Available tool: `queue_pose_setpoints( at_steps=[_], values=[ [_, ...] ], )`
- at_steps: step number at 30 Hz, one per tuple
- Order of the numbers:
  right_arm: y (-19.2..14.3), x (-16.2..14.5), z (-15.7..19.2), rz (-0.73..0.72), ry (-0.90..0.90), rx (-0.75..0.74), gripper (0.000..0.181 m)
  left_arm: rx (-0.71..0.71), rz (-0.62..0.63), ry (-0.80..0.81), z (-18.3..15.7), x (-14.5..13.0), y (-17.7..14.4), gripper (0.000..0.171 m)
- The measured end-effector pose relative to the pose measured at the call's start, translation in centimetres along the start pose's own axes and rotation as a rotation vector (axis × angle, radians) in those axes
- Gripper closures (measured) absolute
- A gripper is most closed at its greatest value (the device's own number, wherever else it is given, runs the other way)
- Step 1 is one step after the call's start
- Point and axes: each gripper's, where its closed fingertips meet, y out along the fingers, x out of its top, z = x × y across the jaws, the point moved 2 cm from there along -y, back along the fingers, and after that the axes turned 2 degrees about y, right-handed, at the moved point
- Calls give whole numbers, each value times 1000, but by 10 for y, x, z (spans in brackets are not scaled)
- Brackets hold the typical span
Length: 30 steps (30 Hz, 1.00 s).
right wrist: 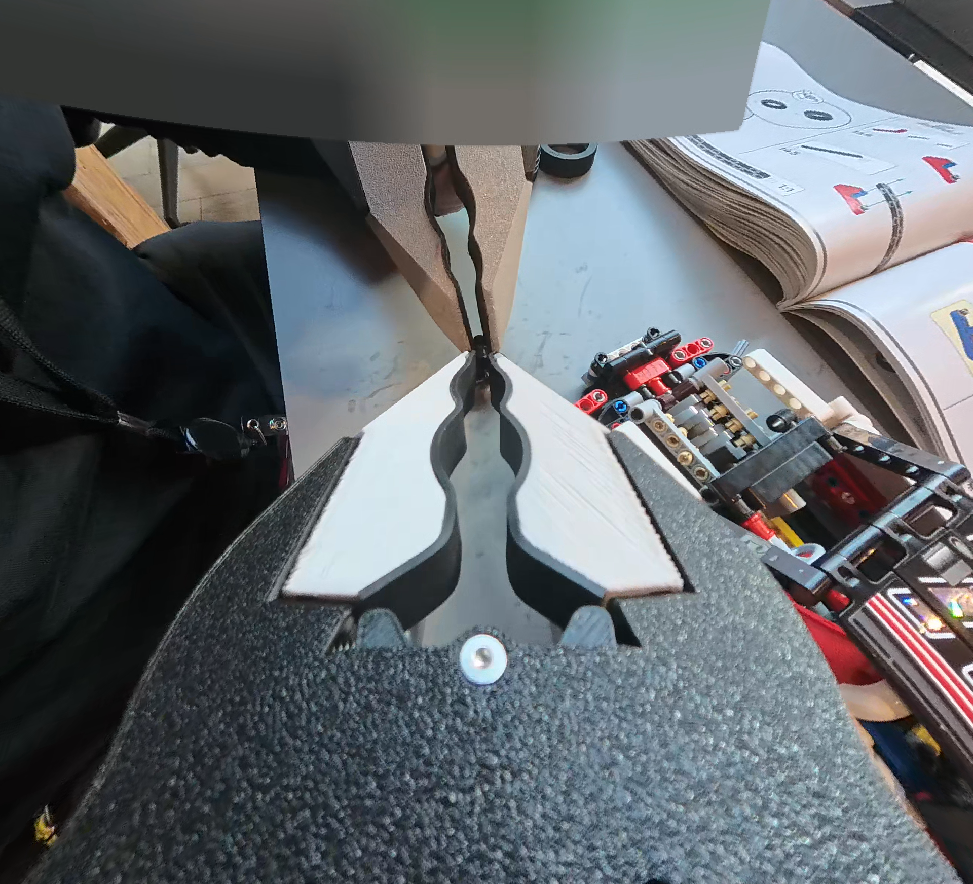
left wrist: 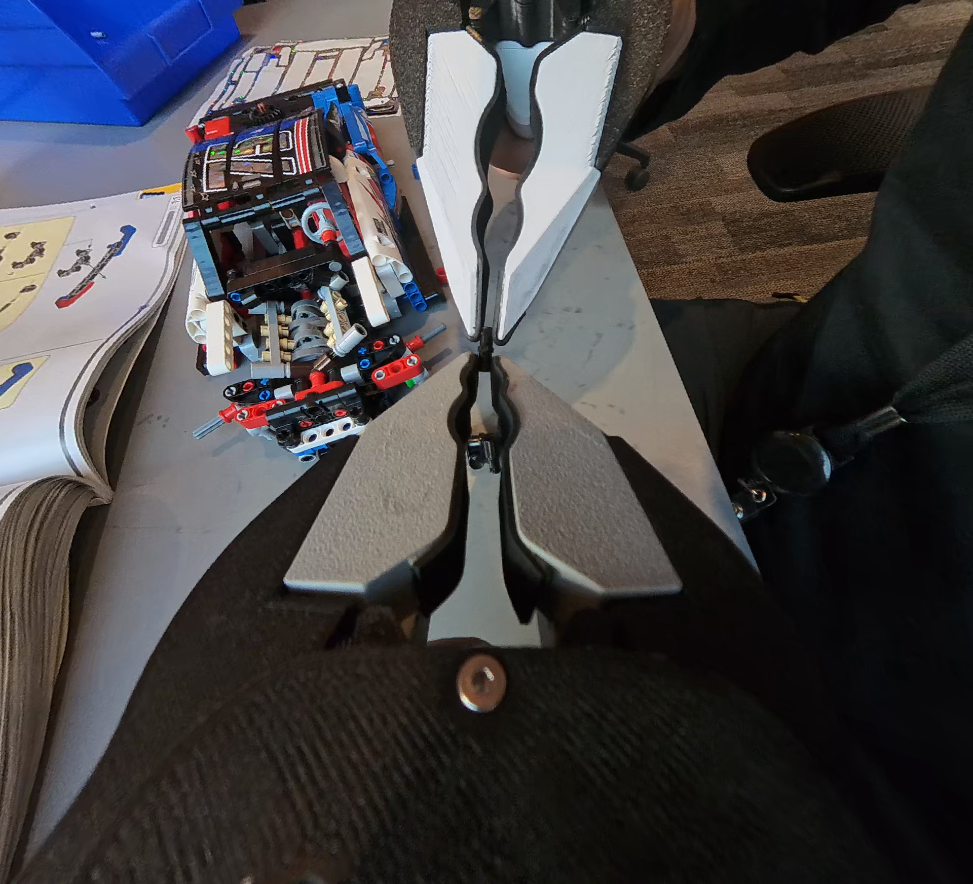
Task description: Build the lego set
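Near the desk (left wrist: 579, 279) edge, the left gripper (left wrist: 482, 369) and the right gripper (right wrist: 479, 363) met tip to tip, both pinching a small black piece (left wrist: 483, 345), probably a joining step beside the car model (left wrist: 295, 253), needing straight pressure.

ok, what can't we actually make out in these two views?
- Small black part pinched between left gripper and right gripper: too small, fingertips cover it in both views.
- Second black piece in left view: shape unclear.
- Car: cut by the frame edge in right view.
- Right view top: blurred patch.
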Motion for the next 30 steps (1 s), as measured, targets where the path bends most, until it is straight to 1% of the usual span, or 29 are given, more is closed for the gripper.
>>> queue_pose_setpoints(
  at_steps=[15, 17, 19, 20, 21, 22, 23, 25, 28, 30],
  values=[
    [1, 2, 1, -4, -39, -4, 177, 5, -9, 5, 0, 2, -2, 170],
    [1, 3, 1, -4, -72, -17, 177, -1, -18, -8, 1, 2, -2, 170],
    [1, 1, 2, 8, -89, -17, 177, -37, -28, -48, 0, 1, -2, 170],
    [2, -3, 2, 34, -82, -15, 178, -60, -11, -77, 0, -2, -3, 164],
    [3, -7, 2, 62, -80, -18, 178, -76, 8, -113, 3, -6, -5, 152],
    [5, -12, 2, 84, -84, -27, 178, -106, 21, -149, 3, -10, -8, 144],
    [6, -16, 3, 111, -93, -33, 178, -148, 36, -180, 2, -14, -10, 138],
    [11, -23, 9, 162, -131, -34, 178, -172, 91, -213, 2, -26, -9, 128],
    [16, -31, 13, 228, -174, -32, 178, -162, 169, -191, 1, -38, -3, 120],
    [19, -34, 14, 258, -188, -13, 178, -142, 231, -168, 1, -45, 4, 120]
  ],
)
